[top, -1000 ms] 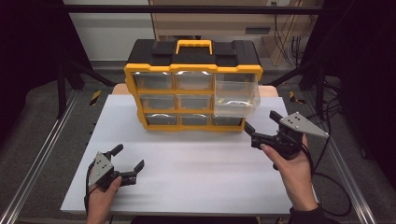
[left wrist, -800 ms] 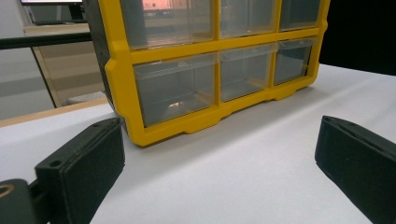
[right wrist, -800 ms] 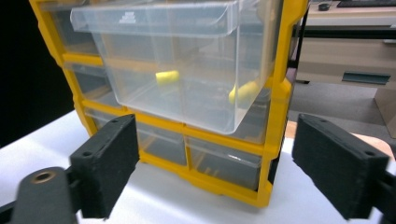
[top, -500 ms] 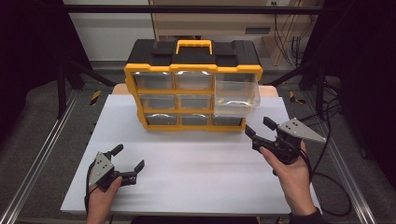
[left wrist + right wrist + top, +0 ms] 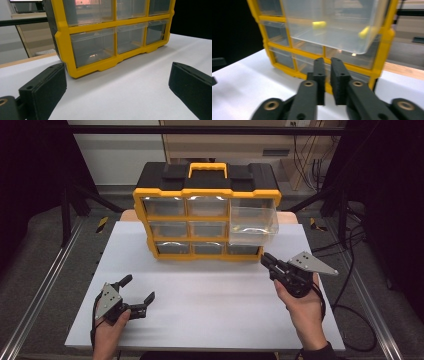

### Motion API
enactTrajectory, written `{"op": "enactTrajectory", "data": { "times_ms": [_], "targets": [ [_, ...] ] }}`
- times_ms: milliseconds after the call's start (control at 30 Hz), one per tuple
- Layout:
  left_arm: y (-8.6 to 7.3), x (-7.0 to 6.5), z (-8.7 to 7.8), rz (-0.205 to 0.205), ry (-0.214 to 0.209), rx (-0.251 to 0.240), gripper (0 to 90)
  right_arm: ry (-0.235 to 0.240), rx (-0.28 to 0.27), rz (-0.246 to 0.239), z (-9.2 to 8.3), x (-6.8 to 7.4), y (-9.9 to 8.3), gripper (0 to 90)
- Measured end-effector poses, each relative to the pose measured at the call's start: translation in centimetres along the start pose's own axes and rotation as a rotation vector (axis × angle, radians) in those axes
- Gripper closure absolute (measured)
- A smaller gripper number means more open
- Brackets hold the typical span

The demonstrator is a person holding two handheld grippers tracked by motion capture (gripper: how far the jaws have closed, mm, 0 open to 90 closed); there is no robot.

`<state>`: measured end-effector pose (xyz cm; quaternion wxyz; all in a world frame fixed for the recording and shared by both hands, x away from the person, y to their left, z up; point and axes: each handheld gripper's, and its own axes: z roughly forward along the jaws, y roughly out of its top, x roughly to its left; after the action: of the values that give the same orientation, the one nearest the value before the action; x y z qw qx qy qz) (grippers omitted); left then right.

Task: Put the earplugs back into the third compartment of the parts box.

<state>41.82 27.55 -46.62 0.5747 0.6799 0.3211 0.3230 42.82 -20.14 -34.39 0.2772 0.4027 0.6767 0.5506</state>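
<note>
High view: your right gripper [image 5: 266,260], right of centre in the frame, has just been closing its jaws and now holds them together on nothing. It points at the yellow organizer [image 5: 206,210] at upper centre, whose clear drawer [image 5: 252,224] juts out at its right. Your left gripper [image 5: 136,290], lower left, stands spread wide and empty on the white table [image 5: 210,295].
</note>
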Motion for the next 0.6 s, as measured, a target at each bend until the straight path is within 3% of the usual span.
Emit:
{"op": "enactTrajectory", "data": {
  "times_ms": [100, 600],
  "targets": [
    [0.00, 0.02, 0.00, 0.001, 0.001, 0.000, 1.0, 0.021, 0.000, -0.006, 0.30, 0.28, -0.04, 89.8],
    [0.01, -0.11, 0.07, 0.008, 0.001, 0.004, 1.0, 0.036, -0.033, -0.002, 0.54, 0.53, 0.21, 90.0]
  ]
}}
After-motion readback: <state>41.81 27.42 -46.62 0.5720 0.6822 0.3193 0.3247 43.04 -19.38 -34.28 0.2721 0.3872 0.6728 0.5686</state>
